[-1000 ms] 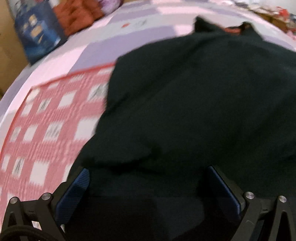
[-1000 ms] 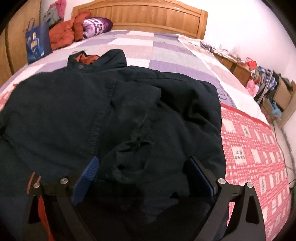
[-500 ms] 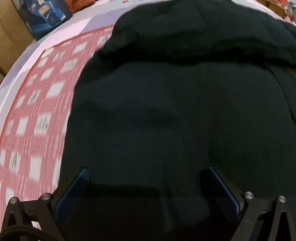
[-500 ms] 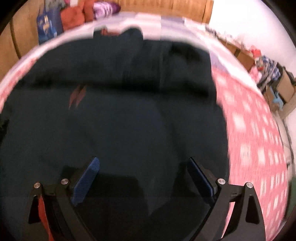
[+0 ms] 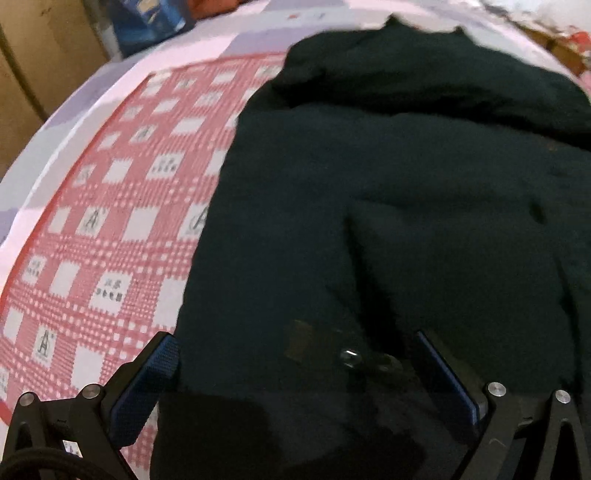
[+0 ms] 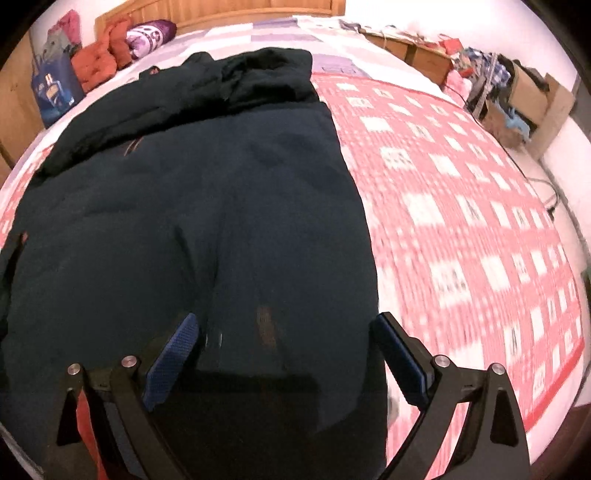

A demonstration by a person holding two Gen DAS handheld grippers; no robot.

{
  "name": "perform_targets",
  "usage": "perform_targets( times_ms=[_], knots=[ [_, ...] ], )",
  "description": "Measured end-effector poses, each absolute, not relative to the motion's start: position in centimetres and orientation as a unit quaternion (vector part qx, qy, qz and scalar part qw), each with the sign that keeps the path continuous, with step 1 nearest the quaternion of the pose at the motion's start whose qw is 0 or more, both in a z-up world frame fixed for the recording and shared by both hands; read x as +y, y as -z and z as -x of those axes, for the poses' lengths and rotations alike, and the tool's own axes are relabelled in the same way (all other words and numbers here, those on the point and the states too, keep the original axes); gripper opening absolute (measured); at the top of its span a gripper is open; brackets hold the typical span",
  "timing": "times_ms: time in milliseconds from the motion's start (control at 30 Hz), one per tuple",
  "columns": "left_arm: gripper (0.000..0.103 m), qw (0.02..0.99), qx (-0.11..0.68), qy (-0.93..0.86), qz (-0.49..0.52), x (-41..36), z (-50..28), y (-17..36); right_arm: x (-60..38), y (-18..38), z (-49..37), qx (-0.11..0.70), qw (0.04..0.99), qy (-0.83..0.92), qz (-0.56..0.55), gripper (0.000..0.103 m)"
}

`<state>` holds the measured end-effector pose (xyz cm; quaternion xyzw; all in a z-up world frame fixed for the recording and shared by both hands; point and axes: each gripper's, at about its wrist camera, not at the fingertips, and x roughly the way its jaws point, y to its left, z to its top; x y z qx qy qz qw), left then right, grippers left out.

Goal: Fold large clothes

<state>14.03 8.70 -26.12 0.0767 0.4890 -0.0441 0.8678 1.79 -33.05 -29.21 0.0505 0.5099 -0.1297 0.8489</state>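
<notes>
bedroom, checked red-and-white bed cover point(image 6: 461, 206), with the dark jacket point(image 6: 207, 206) spread across it, collar toward 12 o'clock. left hand-held gripper point(image 5: 295, 373) and right hand-held gripper point(image 6: 284, 354) both spread wide over the near hem at 6 o'clock, gripping nothing. probably between folds: next, close on the hem corners and carry them toward 12.

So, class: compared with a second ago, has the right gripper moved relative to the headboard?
Yes. The right gripper has drawn back toward the foot of the bed: the wooden headboard sits higher and smaller in view, and more of the dark jacket shows.
</notes>
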Motion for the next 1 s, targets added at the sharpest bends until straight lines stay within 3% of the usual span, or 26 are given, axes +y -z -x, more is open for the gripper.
perform_targets(
  times_ms=[300,433,1000],
  knots=[
    [0.103,0.826,0.552,0.02,-0.112,12.1,-7.2,30.2,-30.3,30.9,7.5,0.538,0.833,0.124,-0.022,0.097],
    [0.103,0.832,0.55,-0.007,-0.078,15.0,-5.6,29.7,-31.8,30.4,10.6,0.541,0.825,0.155,-0.043,0.097],
    [0.103,0.834,0.539,-0.041,-0.111,22.0,1.5,28.0,-30.8,29.2,17.0,0.56,0.809,0.176,-0.023,0.097]
  ],
)
